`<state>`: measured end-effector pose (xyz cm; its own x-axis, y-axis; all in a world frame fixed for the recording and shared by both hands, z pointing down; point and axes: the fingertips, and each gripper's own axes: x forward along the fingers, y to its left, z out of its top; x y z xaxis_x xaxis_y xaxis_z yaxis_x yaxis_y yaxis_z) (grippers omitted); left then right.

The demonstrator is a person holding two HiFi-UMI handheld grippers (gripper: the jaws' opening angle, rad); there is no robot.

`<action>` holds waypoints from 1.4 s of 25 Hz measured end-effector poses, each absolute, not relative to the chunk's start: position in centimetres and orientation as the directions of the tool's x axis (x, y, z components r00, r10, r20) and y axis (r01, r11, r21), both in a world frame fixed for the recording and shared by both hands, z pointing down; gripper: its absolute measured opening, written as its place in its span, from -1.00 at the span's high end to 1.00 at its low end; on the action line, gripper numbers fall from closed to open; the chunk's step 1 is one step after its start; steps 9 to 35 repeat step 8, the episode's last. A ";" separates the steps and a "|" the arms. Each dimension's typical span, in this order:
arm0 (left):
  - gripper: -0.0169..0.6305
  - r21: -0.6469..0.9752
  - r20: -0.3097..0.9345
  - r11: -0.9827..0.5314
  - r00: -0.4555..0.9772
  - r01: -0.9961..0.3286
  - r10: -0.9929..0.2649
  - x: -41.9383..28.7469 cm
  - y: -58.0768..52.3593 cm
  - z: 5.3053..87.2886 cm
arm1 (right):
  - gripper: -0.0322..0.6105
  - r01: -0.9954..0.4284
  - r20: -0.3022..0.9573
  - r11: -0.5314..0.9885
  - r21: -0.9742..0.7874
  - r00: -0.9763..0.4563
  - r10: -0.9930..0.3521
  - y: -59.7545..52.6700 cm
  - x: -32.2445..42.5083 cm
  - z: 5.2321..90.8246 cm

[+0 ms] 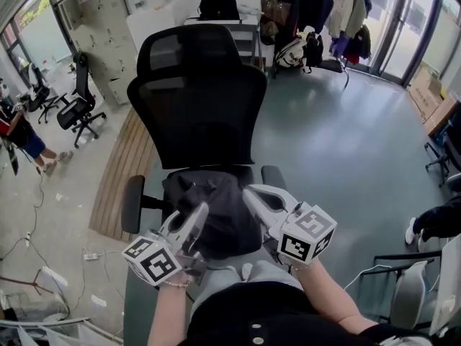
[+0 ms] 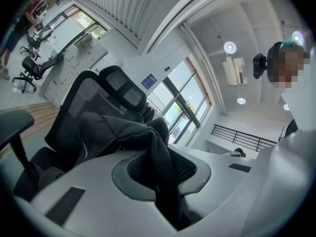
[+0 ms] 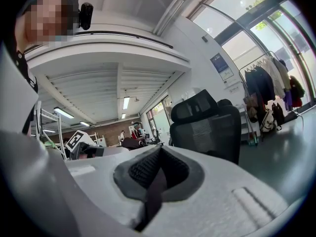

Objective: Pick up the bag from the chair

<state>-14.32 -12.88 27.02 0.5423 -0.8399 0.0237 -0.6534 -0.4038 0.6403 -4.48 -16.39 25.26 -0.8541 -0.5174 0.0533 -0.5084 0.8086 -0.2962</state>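
Lap and forearms fill the bottom of the head view. Just past them the left gripper (image 1: pixel 193 218) and right gripper (image 1: pixel 258 193) reach side by side onto the black bag (image 1: pixel 216 215). The bag sits over the seat of a black mesh chair (image 1: pixel 198 99), between its armrests. Whether it rests on the seat or hangs just clear of it cannot be told here. Grey floor (image 1: pixel 338 135) spreads to the right, and a rack of coats (image 1: pixel 324 6) stands well behind the chair.

Left gripper view: the left gripper (image 2: pixel 160 169) is clamped on a thick fold of the bag (image 2: pixel 113 127). The dark fabric runs down between the ribbed pads (image 2: pixel 187 167) and bulges up beyond them. The chair (image 2: pixel 84 93) rises behind the bag, with its headrest on top.

Right gripper view: the right gripper (image 3: pixel 155 169) is pinched shut on a thin dark strap (image 3: pixel 154 189), which lies flat in the seam between the two pads. The chair (image 3: pixel 207 125) stands beyond, back and headrest upright. The coats (image 3: pixel 266 83) hang at far right. The marker cube (image 3: pixel 76 138) of the other gripper shows to the left.
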 end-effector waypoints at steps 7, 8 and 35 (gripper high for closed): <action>0.71 0.635 0.033 -0.410 0.552 -0.655 -0.833 -14.8 -13.3 27.2 | 0.91 -0.501 0.062 0.810 -0.307 -0.859 -0.508 -16.6 -5.1 25.7; 0.71 0.632 0.032 -0.413 0.554 -0.655 -0.832 -14.9 -13.4 27.2 | 0.91 -0.499 0.063 0.810 -0.307 -0.860 -0.506 -16.6 -5.2 25.7; 0.71 0.632 0.032 -0.413 0.554 -0.655 -0.832 -14.9 -13.4 27.2 | 0.91 -0.499 0.063 0.810 -0.307 -0.860 -0.506 -16.6 -5.2 25.7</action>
